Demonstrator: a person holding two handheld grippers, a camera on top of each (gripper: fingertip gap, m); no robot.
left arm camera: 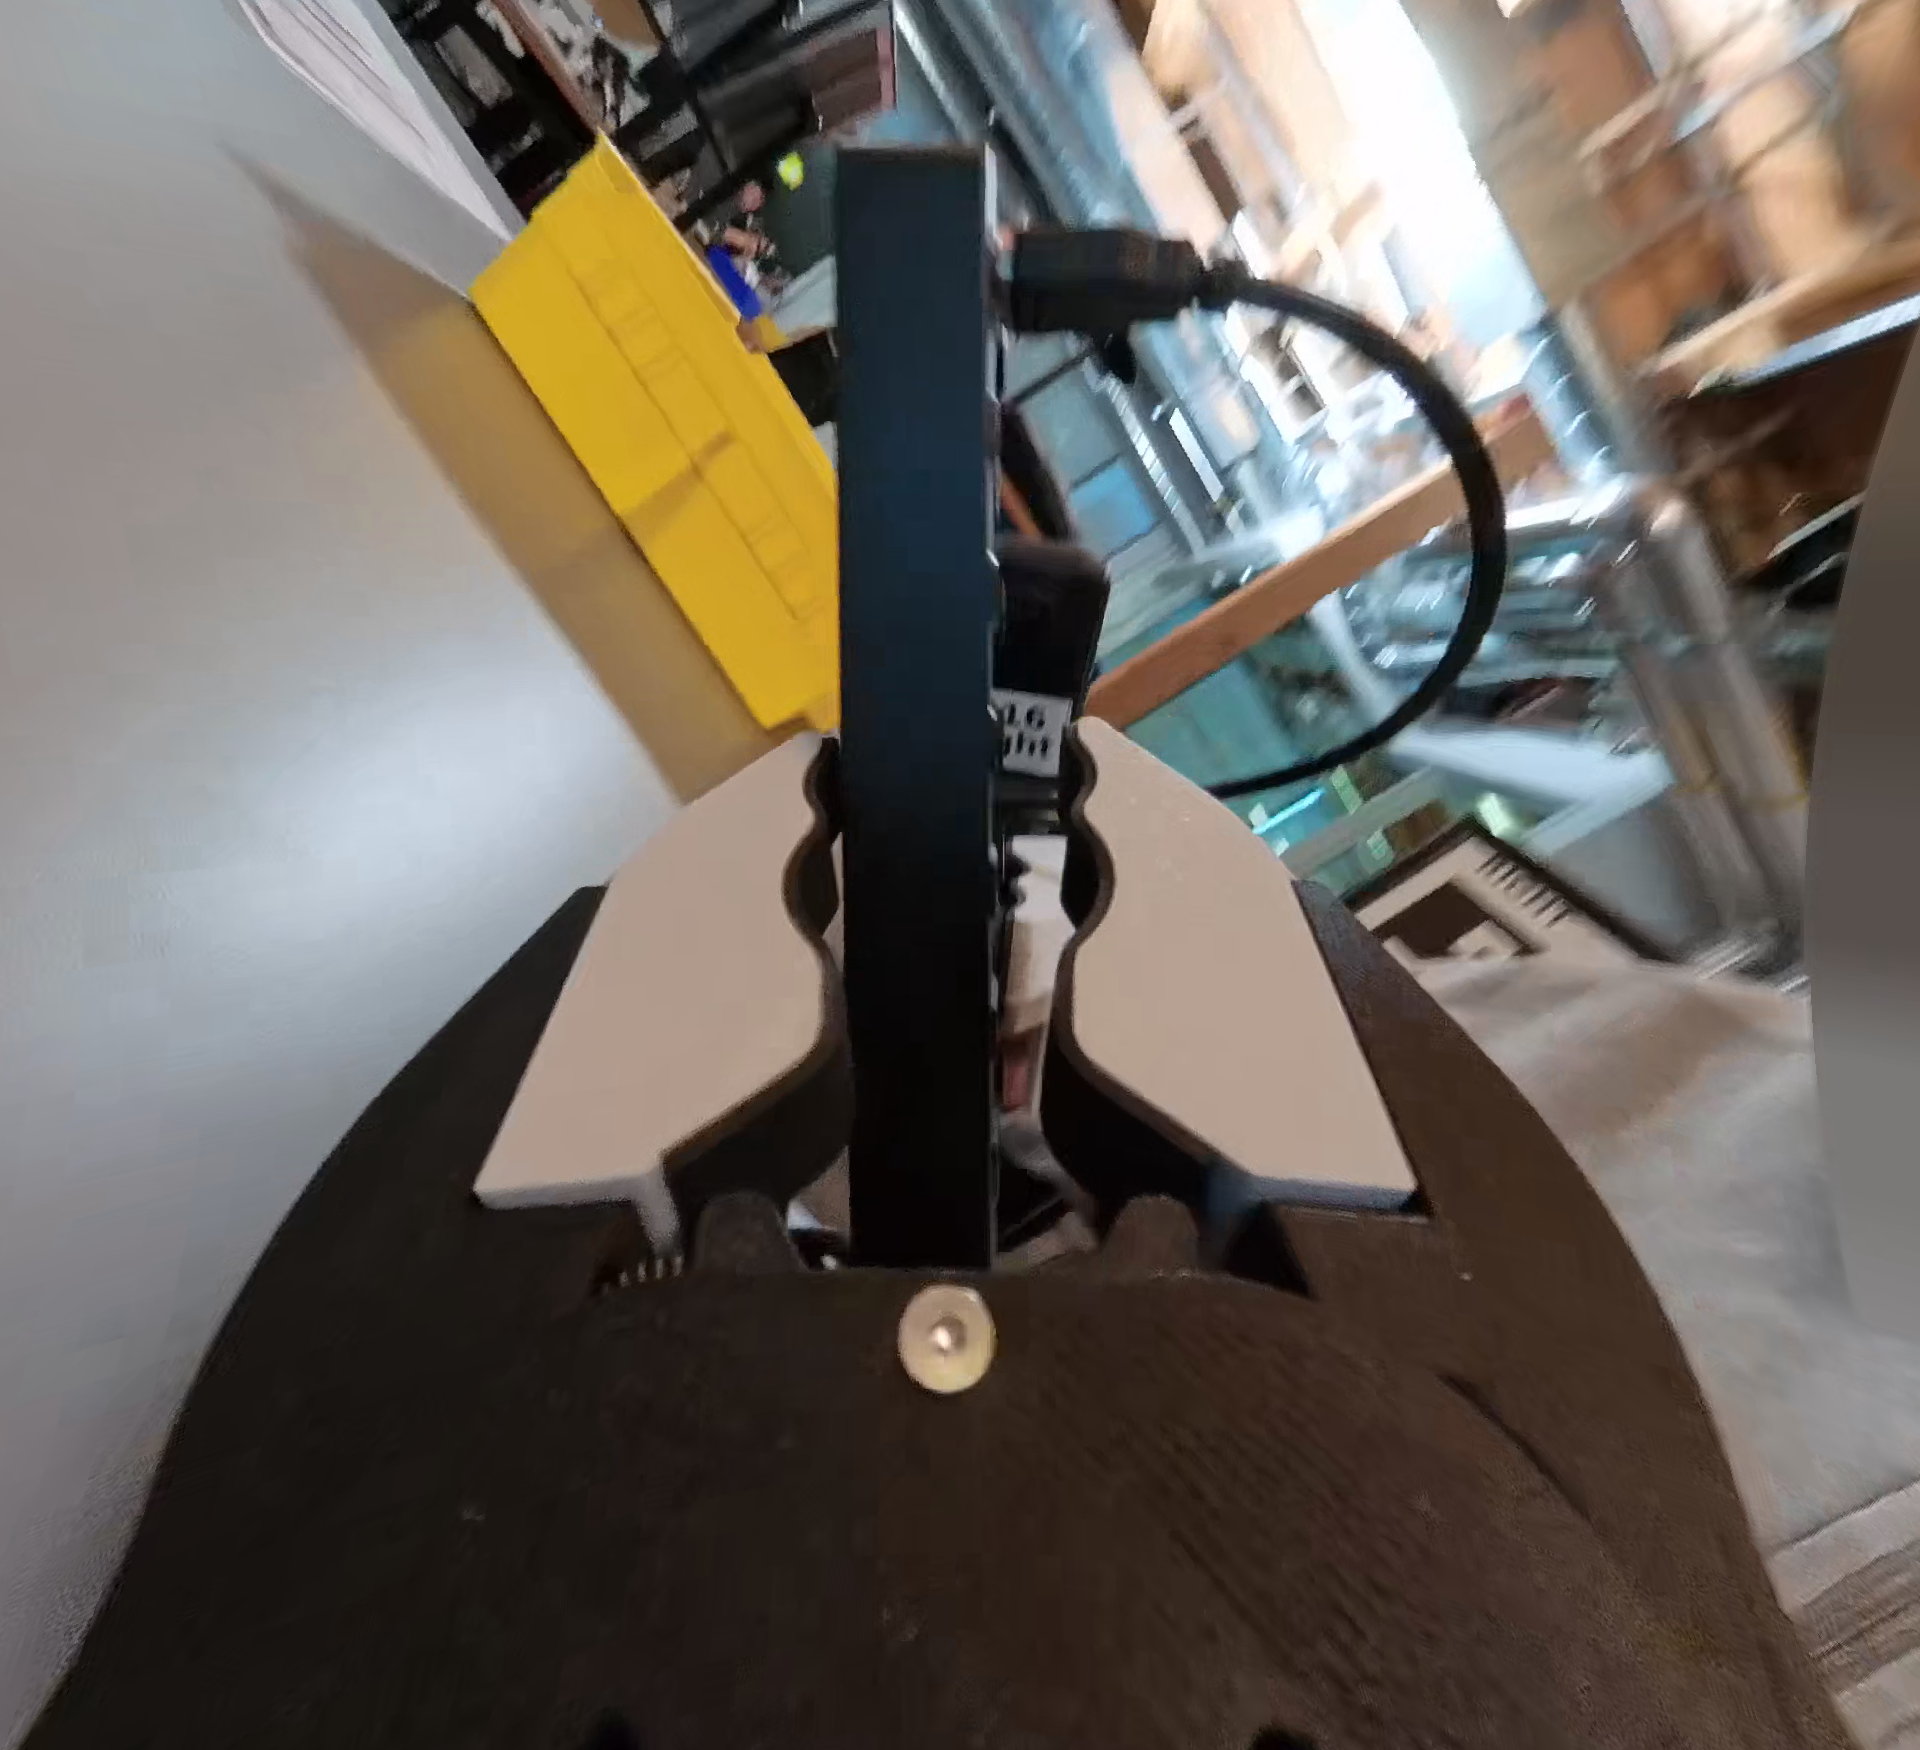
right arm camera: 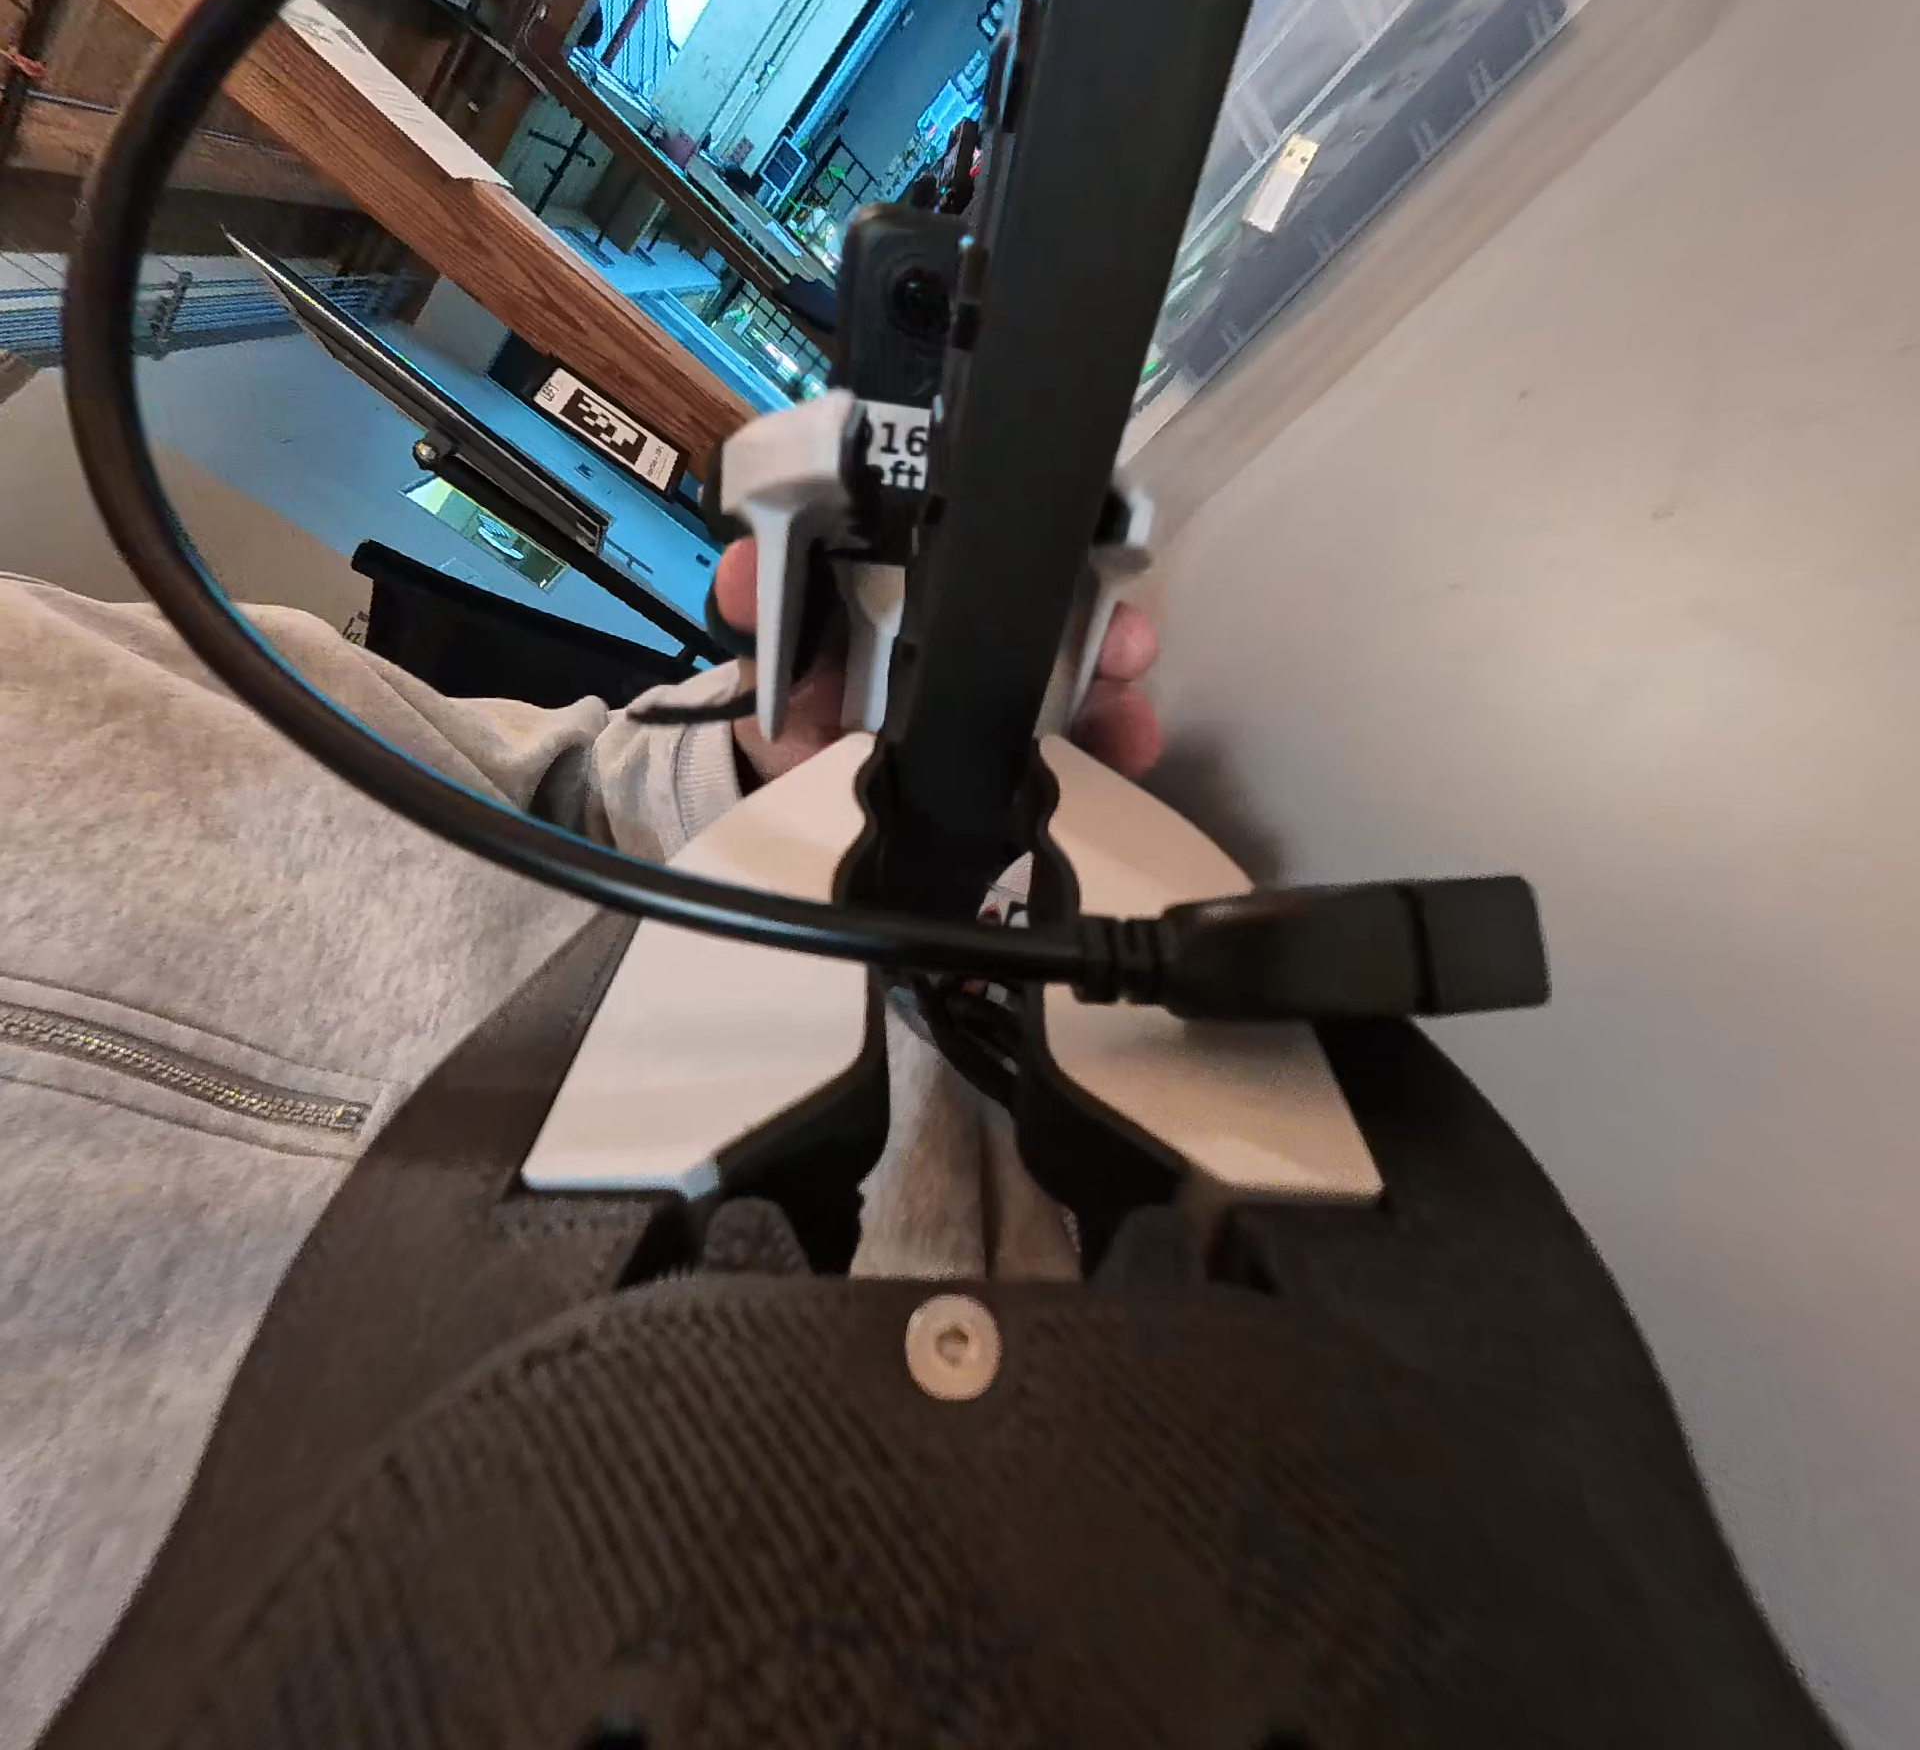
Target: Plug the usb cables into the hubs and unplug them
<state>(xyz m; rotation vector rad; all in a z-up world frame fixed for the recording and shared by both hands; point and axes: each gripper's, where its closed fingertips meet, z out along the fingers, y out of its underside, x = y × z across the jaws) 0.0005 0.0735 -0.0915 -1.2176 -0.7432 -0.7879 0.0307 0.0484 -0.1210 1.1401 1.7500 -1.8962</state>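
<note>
A long black hub bar point(left arm camera: 912, 557) stands upright between the pads of my left gripper point(left arm camera: 951, 755), which is shut on it. My right gripper point(right arm camera: 951, 765) is shut on the other end of the same bar point(right arm camera: 1049, 350). A black USB cable point(right arm camera: 135, 474) loops wide to the left. Its connector point(right arm camera: 1351, 947) lies across my right finger, its end free and pointing right. In the left wrist view the connector point(left arm camera: 1101, 287) sits beside the bar's far end; I cannot tell if it is in a port. The left gripper point(right arm camera: 914, 557) shows farther up the bar, with a hand around it.
A yellow bin point(left arm camera: 675, 474) stands on the white table point(left arm camera: 208, 661) left of the bar. A clear plastic box point(right arm camera: 1403, 90) sits on the table point(right arm camera: 1558, 557) at upper right. A person's grey sleeve point(right arm camera: 208, 869) fills the lower left. Shelving stands behind. The left gripper's tips are roughly 5 centimetres from the right gripper's.
</note>
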